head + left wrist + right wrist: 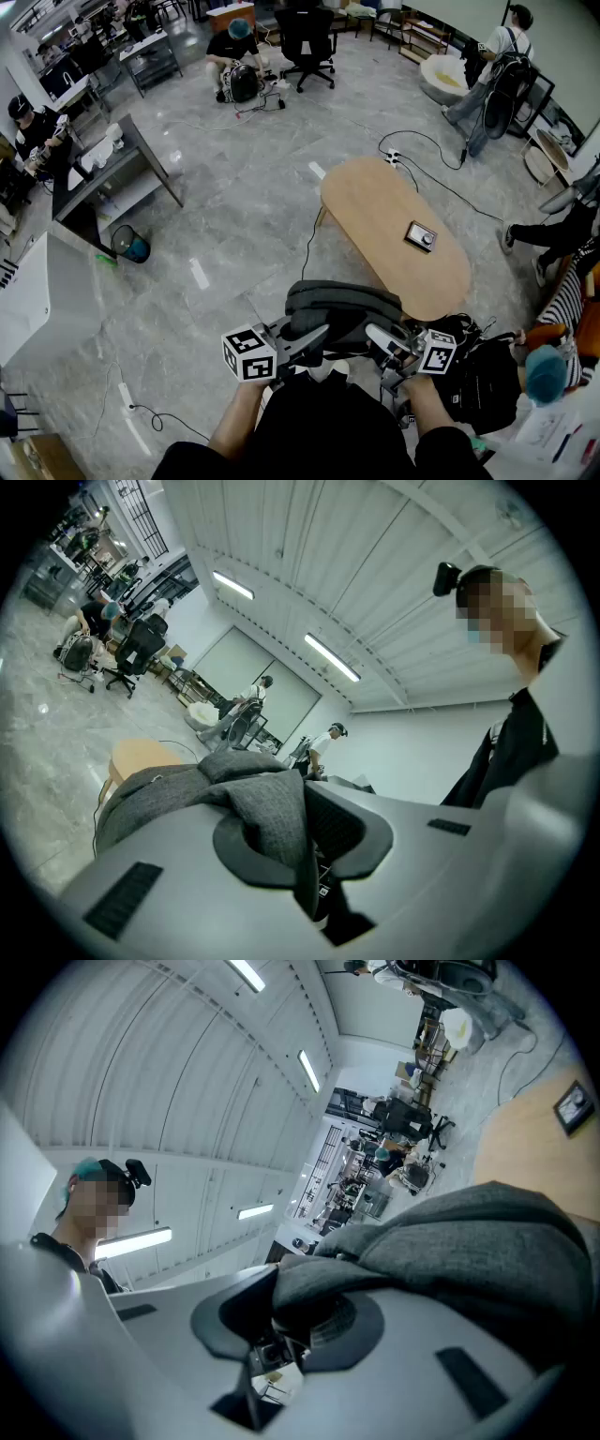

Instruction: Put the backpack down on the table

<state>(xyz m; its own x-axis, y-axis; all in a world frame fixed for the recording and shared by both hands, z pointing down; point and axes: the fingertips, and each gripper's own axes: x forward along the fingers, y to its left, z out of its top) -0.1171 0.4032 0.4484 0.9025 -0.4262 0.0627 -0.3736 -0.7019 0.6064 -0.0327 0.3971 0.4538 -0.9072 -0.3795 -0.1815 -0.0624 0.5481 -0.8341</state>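
Observation:
I hold a grey backpack [342, 307] in the air between both grippers, close to my body and just short of the near end of the oval wooden table [375, 211]. In the head view my left gripper [314, 345] grips its left side and my right gripper [382, 337] its right side. The left gripper view shows the left gripper [302, 841] with a fold of grey backpack fabric [267, 808] pinched in its jaws. In the right gripper view the right gripper [289, 1312] is shut on grey backpack fabric [319, 1279]. Beyond it lies the table [530, 1143].
A small black device [421, 236] lies on the table's right half. A black bag [483, 375] sits on the floor at my right, beside a seated person in a teal cap [544, 372]. A cable [309, 246] runs under the table. A bin [131, 246] and grey desk [117, 164] stand left.

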